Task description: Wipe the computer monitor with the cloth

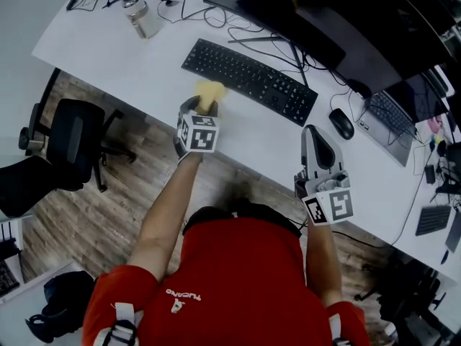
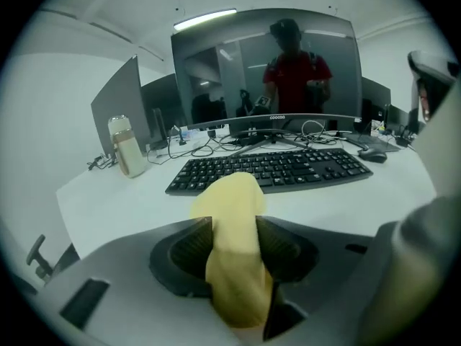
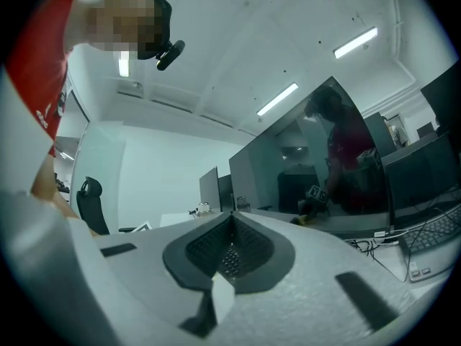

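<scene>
Two hand-held grippers are in view. The left hand-held gripper [image 1: 202,108] has its jaws spread wide, with the yellow cloth [image 2: 232,222] lying loose between the pads and not pinched. The right hand-held gripper [image 1: 315,134] is fully closed on nothing. The cloth's front end hangs over the counter [image 2: 108,200] just in front of the keyboard [image 2: 270,170], at centre frame in the left gripper view. The monitor [image 2: 266,63] stands behind the keyboard and fills the upper half of that view. Wiping probably cannot proceed in this condition. Close the jaws firmly on the middle of the cloth, leaving a free end ahead of the pads so that fabric, not plastic, meets the screen. Lift clear of the keyboard before advancing. Open room exists above the keyboard and across the screen face. Obstructions are the bottle [image 2: 126,146] at left, the cables [image 2: 209,146] at the monitor foot, and the mouse [image 1: 341,122] at right. Hold the right hand-held gripper at the counter's near edge, outside the sweep.
</scene>
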A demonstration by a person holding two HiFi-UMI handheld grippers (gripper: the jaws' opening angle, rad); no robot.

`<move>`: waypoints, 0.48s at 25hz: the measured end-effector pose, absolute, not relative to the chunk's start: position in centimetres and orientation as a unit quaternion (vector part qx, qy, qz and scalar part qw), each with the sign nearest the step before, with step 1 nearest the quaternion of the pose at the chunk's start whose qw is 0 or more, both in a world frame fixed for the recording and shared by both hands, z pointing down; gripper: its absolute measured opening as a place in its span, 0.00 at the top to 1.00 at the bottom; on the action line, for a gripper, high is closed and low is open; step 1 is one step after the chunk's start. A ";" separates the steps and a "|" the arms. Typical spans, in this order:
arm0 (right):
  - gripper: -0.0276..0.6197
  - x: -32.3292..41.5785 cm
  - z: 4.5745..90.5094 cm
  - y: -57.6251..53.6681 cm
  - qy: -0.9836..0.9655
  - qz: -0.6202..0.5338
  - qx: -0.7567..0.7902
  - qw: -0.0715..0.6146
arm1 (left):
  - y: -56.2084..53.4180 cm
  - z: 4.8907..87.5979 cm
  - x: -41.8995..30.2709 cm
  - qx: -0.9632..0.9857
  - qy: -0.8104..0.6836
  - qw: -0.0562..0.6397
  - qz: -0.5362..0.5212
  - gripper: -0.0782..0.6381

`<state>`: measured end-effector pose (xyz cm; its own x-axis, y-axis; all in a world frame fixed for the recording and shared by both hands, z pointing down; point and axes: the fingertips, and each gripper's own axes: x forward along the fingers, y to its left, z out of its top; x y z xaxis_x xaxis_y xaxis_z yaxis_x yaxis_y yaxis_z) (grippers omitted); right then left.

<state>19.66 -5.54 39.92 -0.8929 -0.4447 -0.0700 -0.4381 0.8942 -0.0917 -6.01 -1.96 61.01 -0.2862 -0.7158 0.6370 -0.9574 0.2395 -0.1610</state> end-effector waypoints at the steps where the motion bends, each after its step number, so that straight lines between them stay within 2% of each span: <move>1: 0.95 19.5 40.1 -5.7 0.972 -0.038 -0.226 0.044 | -1.9 61.3 -6.1 0.552 -0.755 0.227 0.273 0.66; 5: 0.95 19.3 40.8 -6.3 0.973 -0.045 -0.222 0.040 | -2.0 61.3 -6.3 0.555 -0.753 0.227 0.273 0.77; 12: 0.95 18.9 41.1 -6.9 0.975 -0.055 -0.209 0.044 | -1.7 57.2 -6.2 0.582 -0.766 0.214 0.171 0.79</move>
<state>18.89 -6.88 41.08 -0.9087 -0.4129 -0.0618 -0.4032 0.9064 -0.1263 -6.18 -1.68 57.22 -0.2304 -0.8187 0.5260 -0.9647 0.2632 -0.0130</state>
